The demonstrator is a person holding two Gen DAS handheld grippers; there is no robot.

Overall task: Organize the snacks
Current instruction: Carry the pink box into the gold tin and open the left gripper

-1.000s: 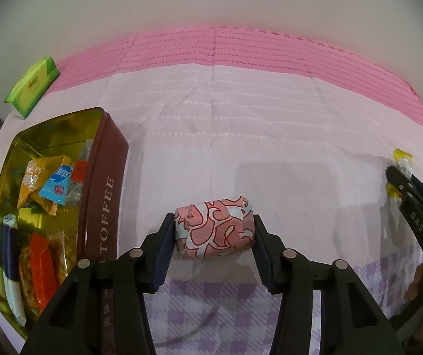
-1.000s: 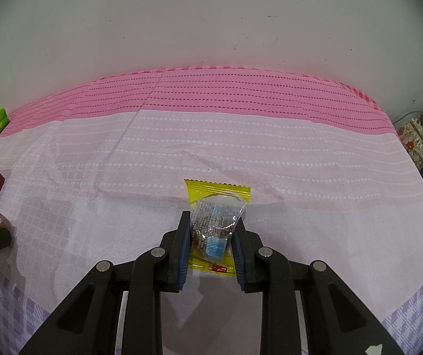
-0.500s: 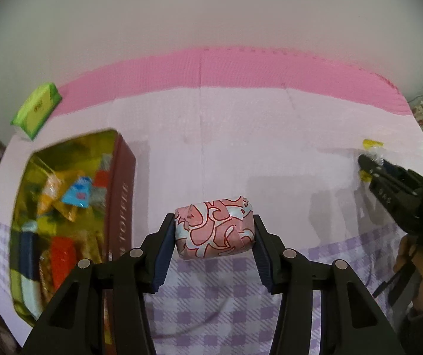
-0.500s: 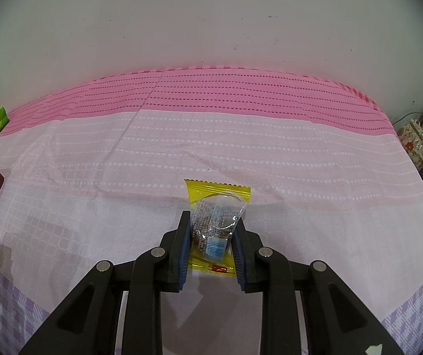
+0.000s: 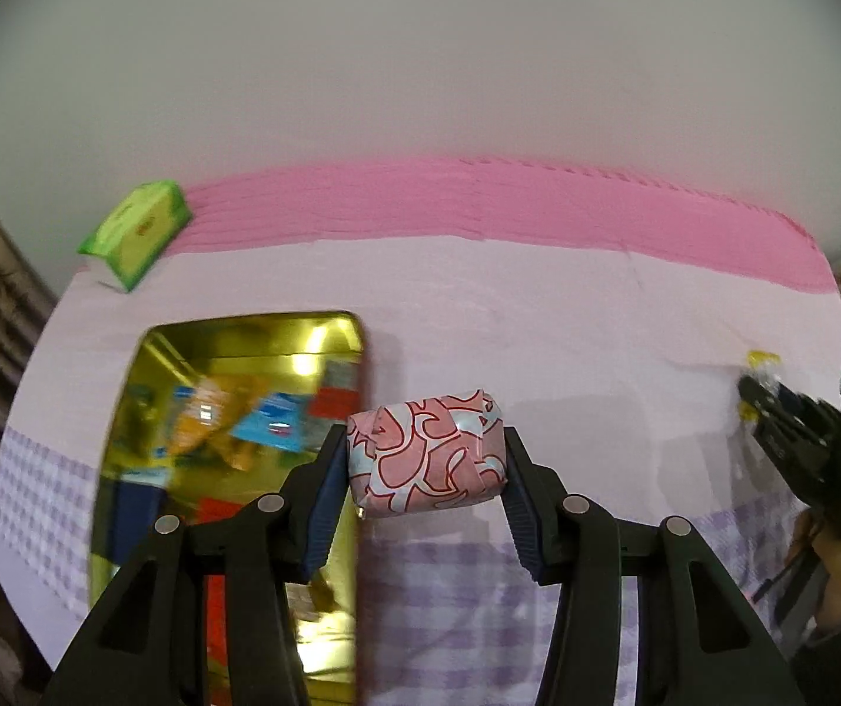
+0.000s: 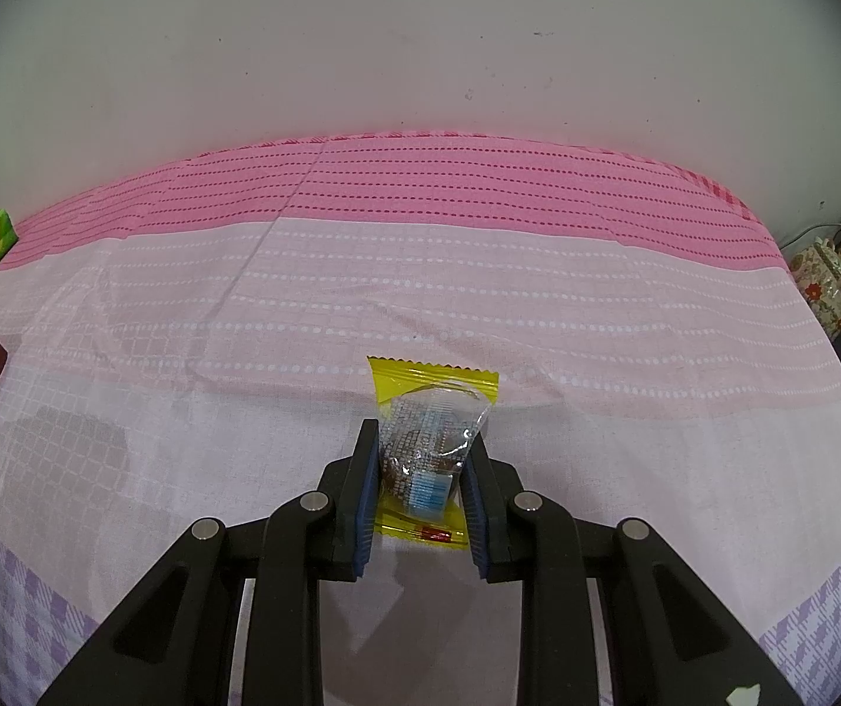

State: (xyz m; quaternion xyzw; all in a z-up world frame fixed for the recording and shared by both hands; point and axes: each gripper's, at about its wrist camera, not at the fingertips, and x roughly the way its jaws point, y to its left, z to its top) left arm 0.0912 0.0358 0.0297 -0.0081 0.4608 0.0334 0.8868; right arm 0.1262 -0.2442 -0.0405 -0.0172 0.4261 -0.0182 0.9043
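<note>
We see the tin (image 5: 355,353) at the bench's (image 5: 538,323) left, snacks (image 5: 267,418) inside (tissue pack (image 5: 138,229) behind it).

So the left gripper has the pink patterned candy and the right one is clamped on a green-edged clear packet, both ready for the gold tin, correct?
Not quite: the packet in the right gripper has yellow edges, not green, as the right wrist view shows. The only green thing is the pack at the far left of the cloth. The left gripper does hold the pink patterned candy, with the gold tin just beside it.

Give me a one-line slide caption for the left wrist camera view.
Left gripper carries a pink patterned wrapped snack beside the open gold tin of snacks.
</note>
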